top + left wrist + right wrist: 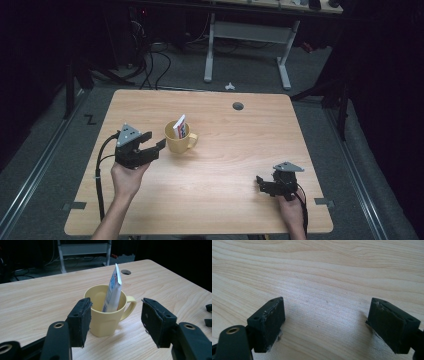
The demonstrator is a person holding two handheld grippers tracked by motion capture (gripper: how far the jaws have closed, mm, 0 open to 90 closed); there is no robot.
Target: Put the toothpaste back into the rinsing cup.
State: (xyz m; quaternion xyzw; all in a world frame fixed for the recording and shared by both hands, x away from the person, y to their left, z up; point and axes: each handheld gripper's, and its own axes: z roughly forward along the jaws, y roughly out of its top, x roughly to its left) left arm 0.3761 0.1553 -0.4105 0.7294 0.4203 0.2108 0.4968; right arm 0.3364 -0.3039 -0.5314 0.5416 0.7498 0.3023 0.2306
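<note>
Looks like the approach step: left gripper [116, 322], jaws wide and empty, lines up on the yellow ceramic mug [107, 312] holding a white sachet [113, 290] mid-table, so next it needs to ease forward and squeeze, while the right gripper [325, 325] idles wide open.

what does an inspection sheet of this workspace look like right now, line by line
surface: wooden table, bare light wood, round grommet hole near far edge
job's things: yellow mug upright, handle toward the right in the high view; white sachet standing tilted inside it
clutter: nothing seen
grippers: left gripper open, jaws just short of the mug, not gripping; right gripper open over bare wood, nothing between jaws
cables: black cable trails from left gripper; loose cables on floor beyond the table
surroundings: dark room, second desk's white legs behind
</note>
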